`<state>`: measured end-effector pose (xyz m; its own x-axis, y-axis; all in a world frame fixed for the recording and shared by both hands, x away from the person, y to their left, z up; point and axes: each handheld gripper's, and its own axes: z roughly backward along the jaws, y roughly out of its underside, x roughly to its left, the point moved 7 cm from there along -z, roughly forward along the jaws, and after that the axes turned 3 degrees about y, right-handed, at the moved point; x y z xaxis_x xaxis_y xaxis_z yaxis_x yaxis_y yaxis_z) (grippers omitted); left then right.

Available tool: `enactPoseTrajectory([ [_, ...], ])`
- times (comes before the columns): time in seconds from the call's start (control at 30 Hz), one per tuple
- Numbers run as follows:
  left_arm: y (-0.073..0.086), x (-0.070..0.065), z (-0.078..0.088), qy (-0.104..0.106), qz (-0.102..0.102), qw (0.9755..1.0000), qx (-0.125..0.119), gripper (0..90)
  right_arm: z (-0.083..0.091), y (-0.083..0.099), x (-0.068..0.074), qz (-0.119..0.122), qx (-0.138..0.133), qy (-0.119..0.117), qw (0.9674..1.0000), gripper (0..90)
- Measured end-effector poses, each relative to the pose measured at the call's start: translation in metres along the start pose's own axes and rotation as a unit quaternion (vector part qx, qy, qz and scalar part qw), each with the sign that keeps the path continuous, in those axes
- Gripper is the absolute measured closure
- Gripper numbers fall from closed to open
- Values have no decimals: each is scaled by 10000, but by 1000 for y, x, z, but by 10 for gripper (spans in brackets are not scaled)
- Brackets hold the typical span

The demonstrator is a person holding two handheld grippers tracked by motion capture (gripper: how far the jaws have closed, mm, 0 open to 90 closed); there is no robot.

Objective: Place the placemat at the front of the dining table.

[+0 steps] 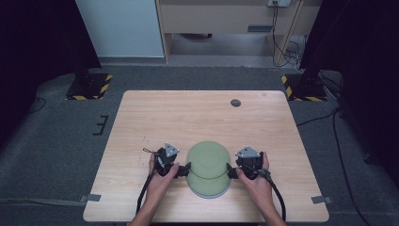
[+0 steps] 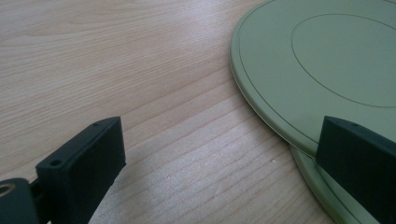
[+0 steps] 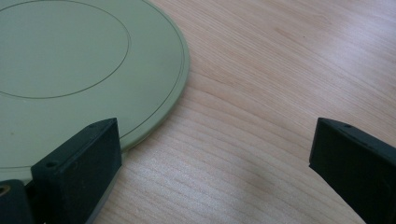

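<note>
Two green plates lay stacked on the bench [image 1: 141, 117], the upper plate [image 1: 208, 160] shifted a little toward the far side of the lower plate [image 1: 209, 190], whose near rim showed as a crescent beneath it. Taking the stack as the landmark, the left tool [image 1: 184, 170] sat just left of it and the right tool [image 1: 231, 171] just right of it, both near the seam where the two rims overlapped. Each was about equally close, so neither hand had the advantage.

In the left gripper view the left tool's jaws stood wide apart, one over bare wood, the other over the plates' overlapping rims [image 2: 299, 140]. In the right gripper view the right tool's jaws were likewise spread, one over the upper plate's rim [image 3: 154, 121], the other over bare wood. Neither clamped anything.

The coming move likely turned on that thin rim: a jaw would need to slip under the upper plate's edge. Beyond the stack the bench lay open to a small dark disc [image 1: 235, 102] near the far edge.
</note>
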<state>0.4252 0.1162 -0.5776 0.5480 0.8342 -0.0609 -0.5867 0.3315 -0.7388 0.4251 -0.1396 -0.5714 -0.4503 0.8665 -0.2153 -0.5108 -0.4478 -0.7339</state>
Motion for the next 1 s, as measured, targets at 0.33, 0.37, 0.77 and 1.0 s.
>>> enactPoseTrajectory([
  [0.33, 0, 1, -1, 49, 79, 10000, 0, 2, 1, 0, 0, -17, 15, -28, 10000, 33],
  [0.37, 0, 1, -1, 46, 74, 10000, 0, 2, 1, 0, 0, -29, 20, -34, 10000, 33],
  [0.77, -5, -2, 11, 28, -78, 10000, 53, 23, 26, -8, -19, 6, -53, -54, 10000, 34],
  [1.0, -22, -3, 21, 37, -230, 9997, 40, 23, 30, -23, -28, 117, 123, -160, 9997, 53],
])
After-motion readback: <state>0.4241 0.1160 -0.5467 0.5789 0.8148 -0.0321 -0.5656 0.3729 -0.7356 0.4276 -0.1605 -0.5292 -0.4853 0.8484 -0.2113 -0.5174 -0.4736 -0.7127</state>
